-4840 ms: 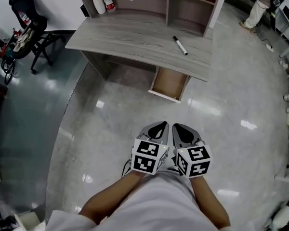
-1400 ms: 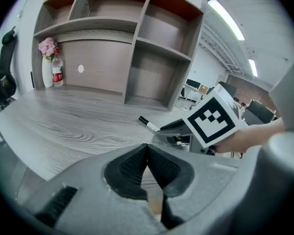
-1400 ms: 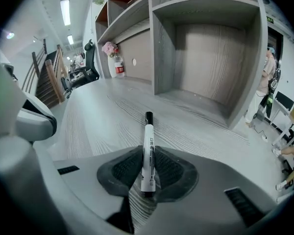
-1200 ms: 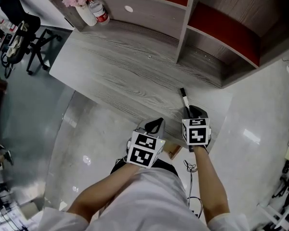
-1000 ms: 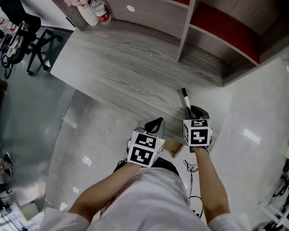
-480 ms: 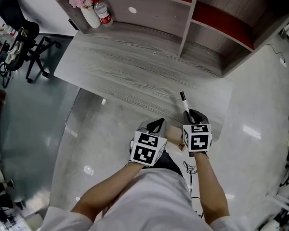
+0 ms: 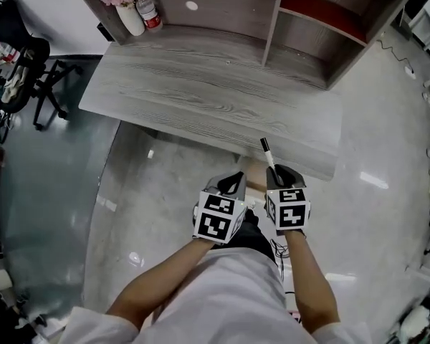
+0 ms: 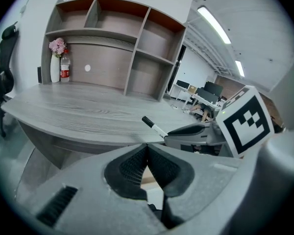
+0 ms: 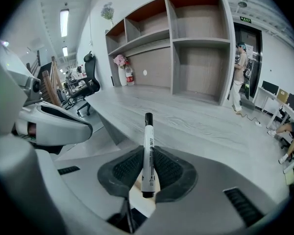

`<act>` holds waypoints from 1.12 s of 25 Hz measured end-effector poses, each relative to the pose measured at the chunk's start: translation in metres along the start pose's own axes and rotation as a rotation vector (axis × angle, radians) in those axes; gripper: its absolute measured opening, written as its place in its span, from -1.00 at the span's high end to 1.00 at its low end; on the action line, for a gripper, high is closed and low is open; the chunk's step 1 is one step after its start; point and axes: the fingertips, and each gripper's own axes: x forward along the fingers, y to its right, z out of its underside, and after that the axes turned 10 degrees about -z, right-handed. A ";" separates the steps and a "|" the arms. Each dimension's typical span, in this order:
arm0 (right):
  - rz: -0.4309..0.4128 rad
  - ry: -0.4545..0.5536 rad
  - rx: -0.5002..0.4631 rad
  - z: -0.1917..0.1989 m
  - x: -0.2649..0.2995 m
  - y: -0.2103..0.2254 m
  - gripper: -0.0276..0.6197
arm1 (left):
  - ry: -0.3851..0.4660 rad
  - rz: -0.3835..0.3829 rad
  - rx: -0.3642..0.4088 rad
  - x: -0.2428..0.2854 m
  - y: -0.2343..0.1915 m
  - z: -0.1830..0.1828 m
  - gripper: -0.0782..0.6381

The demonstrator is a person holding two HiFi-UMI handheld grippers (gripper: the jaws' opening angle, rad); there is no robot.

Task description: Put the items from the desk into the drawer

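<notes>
A white marker with a black cap (image 9: 148, 151) is clamped between the jaws of my right gripper (image 9: 148, 169), cap end pointing forward. In the head view the marker (image 7: 267, 156) sticks out of the right gripper (image 7: 279, 175) over the front edge of the grey wooden desk (image 7: 201, 99). My left gripper (image 7: 233, 183) is beside it on the left, below the desk edge, shut with nothing in it (image 8: 147, 148). A strip of the light wooden drawer (image 7: 254, 173) shows between the two grippers under the desk; most of it is hidden.
A vase of pink flowers (image 7: 127, 14) and a bottle with a red label (image 7: 149, 11) stand at the desk's far left corner. A shelf unit (image 7: 272, 9) rises behind the desk. A black office chair (image 7: 18, 56) is at the left. A person (image 9: 240, 77) stands far right.
The right gripper, which was over the marker lying on the desk, has drawn back to the desk's front edge with the marker in it. The left gripper stayed shut beside it.
</notes>
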 end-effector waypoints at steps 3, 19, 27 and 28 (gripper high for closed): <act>0.003 0.001 0.010 0.016 -0.005 -0.018 0.75 | -0.005 0.008 0.009 -0.011 -0.001 0.015 0.77; 0.010 -0.017 0.085 0.081 -0.003 -0.057 0.75 | -0.032 0.055 0.042 -0.024 0.005 0.058 0.77; -0.004 -0.045 0.147 0.099 0.039 -0.035 0.75 | -0.061 0.026 0.044 -0.002 -0.006 0.071 0.77; -0.006 -0.052 0.155 0.101 0.045 -0.032 0.75 | -0.065 0.023 0.047 0.000 -0.007 0.072 0.77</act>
